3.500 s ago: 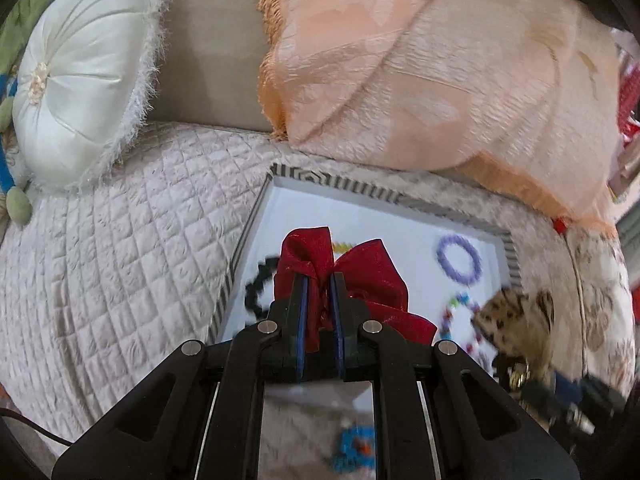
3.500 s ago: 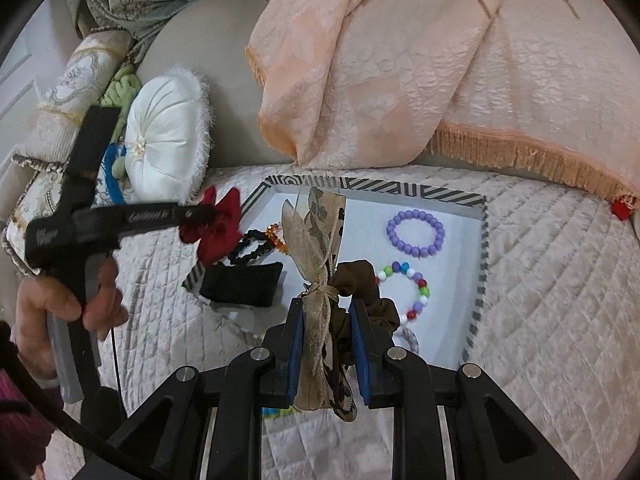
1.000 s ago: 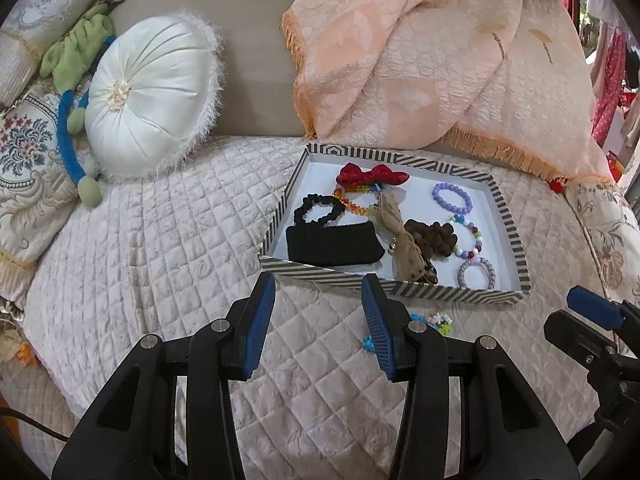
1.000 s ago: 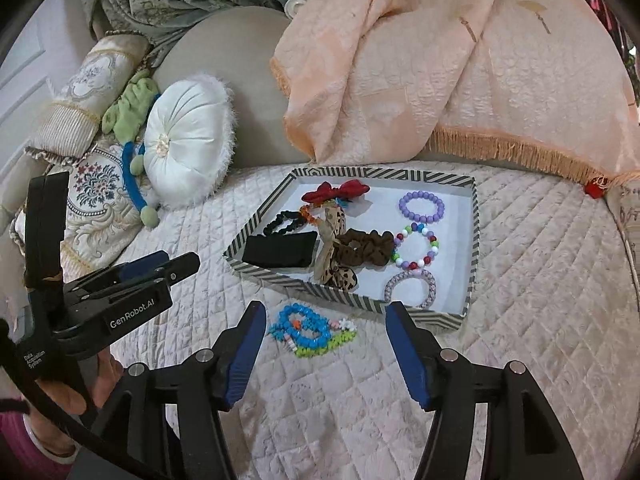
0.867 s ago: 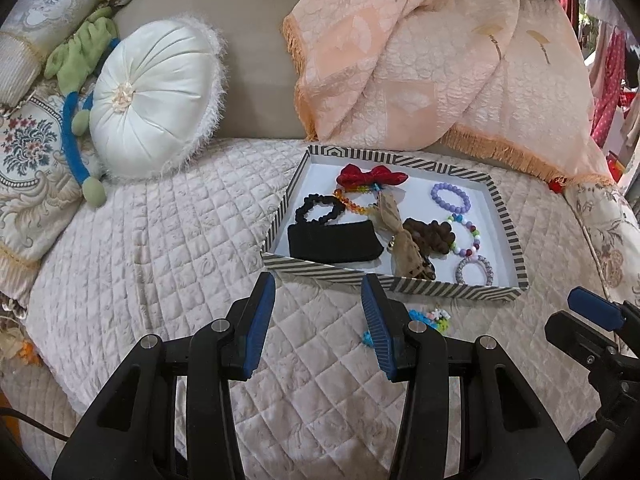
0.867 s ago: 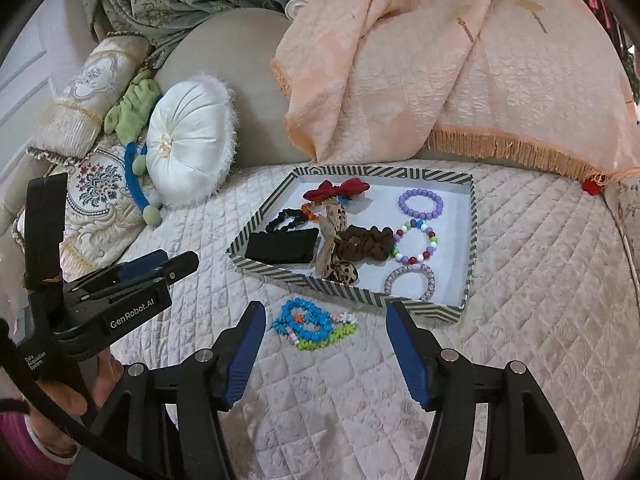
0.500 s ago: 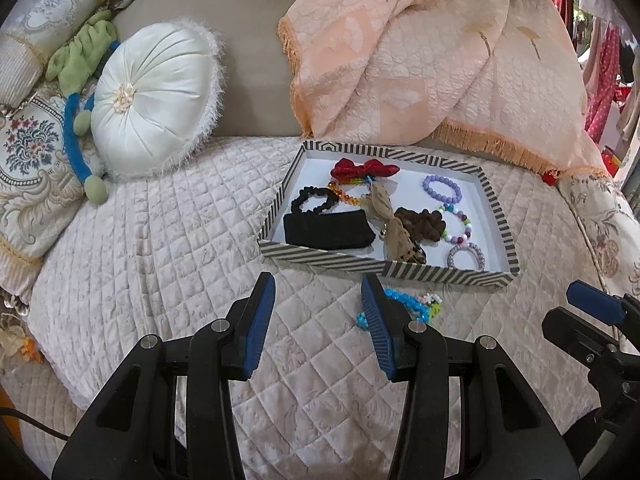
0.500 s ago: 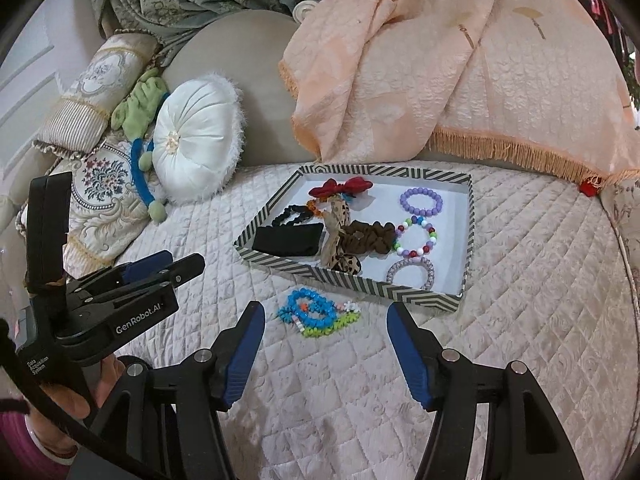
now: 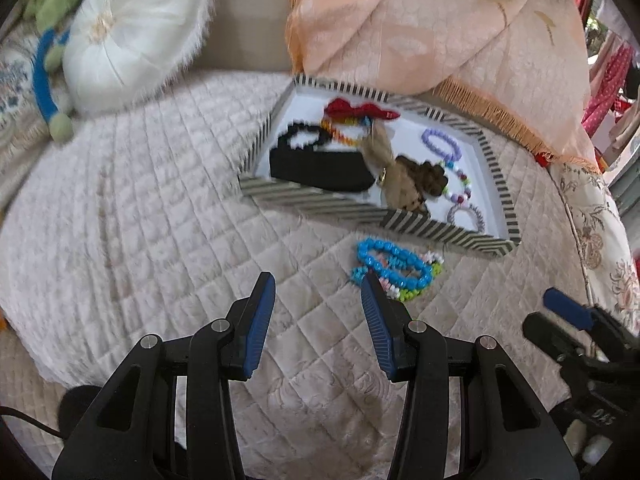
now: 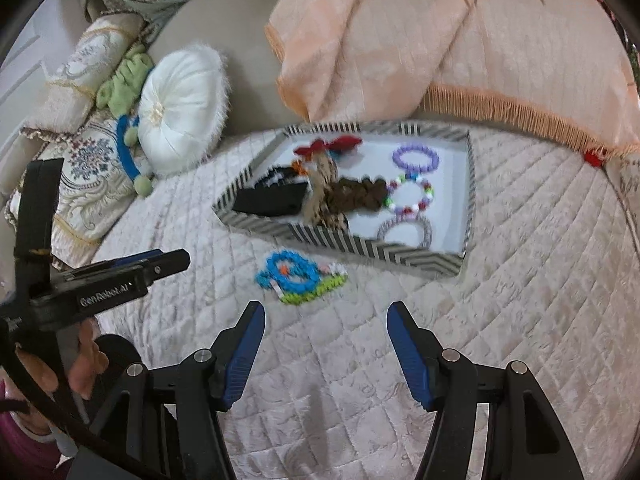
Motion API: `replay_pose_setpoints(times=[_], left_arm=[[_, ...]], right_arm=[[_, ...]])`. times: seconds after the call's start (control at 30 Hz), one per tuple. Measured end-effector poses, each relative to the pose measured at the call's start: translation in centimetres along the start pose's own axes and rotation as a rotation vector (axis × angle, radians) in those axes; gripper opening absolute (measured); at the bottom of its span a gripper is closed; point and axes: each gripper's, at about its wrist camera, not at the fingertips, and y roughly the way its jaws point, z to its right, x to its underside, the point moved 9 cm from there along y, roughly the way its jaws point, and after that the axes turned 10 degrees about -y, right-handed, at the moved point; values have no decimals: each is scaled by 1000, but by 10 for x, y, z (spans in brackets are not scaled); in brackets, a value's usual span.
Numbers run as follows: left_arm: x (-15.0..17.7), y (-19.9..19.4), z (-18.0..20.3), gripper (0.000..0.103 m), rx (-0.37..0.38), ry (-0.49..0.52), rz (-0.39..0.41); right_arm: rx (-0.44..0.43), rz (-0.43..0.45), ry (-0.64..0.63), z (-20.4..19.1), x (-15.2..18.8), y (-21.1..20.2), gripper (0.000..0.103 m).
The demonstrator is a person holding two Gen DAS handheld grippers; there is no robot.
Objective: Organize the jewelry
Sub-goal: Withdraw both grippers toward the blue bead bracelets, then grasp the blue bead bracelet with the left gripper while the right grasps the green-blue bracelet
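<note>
A striped tray (image 9: 490, 150) (image 10: 336, 240) sits on the quilted bed. It holds a red bow (image 9: 360, 110) (image 10: 328, 145), a black pouch (image 9: 316, 168), a leopard bow (image 9: 396, 188), a brown scrunchie (image 10: 356, 196) and bead bracelets, among them a purple one (image 9: 442, 145) (image 10: 415, 159). A heap of blue and green bead bracelets (image 9: 394, 269) (image 10: 298, 276) lies on the quilt in front of the tray. My left gripper (image 9: 318, 282) is open and empty, just left of the heap. My right gripper (image 10: 326, 312) is open and empty, just short of the heap.
A white round pillow (image 9: 128, 28) (image 10: 180, 110), a green and blue plush toy (image 10: 128, 80) and patterned cushions (image 10: 84, 172) lie at the left. A peach fringed blanket (image 9: 420, 28) (image 10: 440, 40) hangs behind the tray.
Both grippers have let go of the bows, which now lie in the tray, and drawn back open. In the last second both have come closer to the bead heap on the quilt.
</note>
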Motion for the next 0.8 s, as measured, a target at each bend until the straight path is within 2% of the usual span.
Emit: replay_pose_setpoints(times=[0.17,0.33,0.57,0.7,0.73,0.77,0.8], left_arm=[[1,34,3,44,74,-68,-120],[-6,69,16,44,85,-78,-200],[-17,101,29,44,76,-94,-245],[-20,108,33,44,70,-78,-240],[-20,109,34,39,59,-58,-233],[-20,109,34,18,50,-43,-224],[-20,109,34,11,50,-26,-219]], right_arm=[[-10,-35,22,5,9,16,61],[-23,-52,35,9,13,24,61],[-35,-67,51,15,14,34,61],[-44,-72,40,12,10,41,61],[-45,-73,35,11,9,42,61],[-45,-75,31,10,8,44,61],[-44,-79,24,9,7,47,61]])
